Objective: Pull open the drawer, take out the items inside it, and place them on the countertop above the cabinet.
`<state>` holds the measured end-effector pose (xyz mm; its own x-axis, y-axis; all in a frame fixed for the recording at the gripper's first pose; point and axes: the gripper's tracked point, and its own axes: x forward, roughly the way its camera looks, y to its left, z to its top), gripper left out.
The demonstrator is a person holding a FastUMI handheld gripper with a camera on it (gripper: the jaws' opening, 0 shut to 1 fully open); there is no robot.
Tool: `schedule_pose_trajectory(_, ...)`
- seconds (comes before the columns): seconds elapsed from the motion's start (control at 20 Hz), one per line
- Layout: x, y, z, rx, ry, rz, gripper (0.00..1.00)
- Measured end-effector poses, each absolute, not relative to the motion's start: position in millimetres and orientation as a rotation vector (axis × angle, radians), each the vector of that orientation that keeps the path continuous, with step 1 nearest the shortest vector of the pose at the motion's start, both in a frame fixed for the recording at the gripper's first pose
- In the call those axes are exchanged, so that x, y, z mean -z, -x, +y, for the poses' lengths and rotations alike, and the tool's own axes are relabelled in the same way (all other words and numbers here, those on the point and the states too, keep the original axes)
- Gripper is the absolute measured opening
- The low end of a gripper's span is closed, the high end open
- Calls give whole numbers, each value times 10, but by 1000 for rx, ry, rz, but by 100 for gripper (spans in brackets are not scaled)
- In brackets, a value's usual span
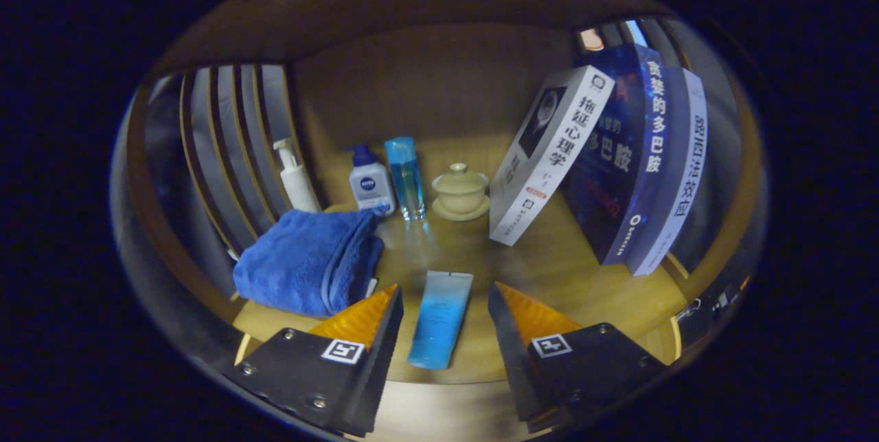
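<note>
Lying flat on the wooden table (549,270) between the spread fingers of the hand-held gripper (445,305) is one soft blue plastic tube (439,318), cap end towards the camera, touched by neither finger; the jaws stand wide and hold nothing. Judged as one of the drawer's items already set on the countertop; the drawer itself is not visible. Risks: lifting away carelessly could let a fingertip catch the tube and drag it towards the near edge, where it might drop off; a sweep to the left would snag the folded blue terry towel (309,260) just beside the left finger; a push forward could tip the tall clear blue bottle (405,178) or rattle the lid of the pale ceramic lidded cup on its saucer (460,191); the leaning paperback books (604,154) look ready to slide if nudged. Count: tube, one; towel, one; white pump dispenser (295,178), one; white bottle with dark blue cap (369,181), one; tall blue bottle, one; lidded cup with saucer, one; books, three, leaning together on the right.
</note>
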<state>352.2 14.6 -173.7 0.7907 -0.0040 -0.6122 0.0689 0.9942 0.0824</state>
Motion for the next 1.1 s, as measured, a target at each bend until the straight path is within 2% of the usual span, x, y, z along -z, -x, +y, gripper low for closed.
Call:
schedule_pose_trajectory(0.45,1159,-3000,242,-47,-74,503,74)
schedule_pose_trajectory(0.8,752,-2196,396,-121,-37,364,74)
schedule_pose_trajectory(1.1,721,-1487,373,-111,-30,307,75)
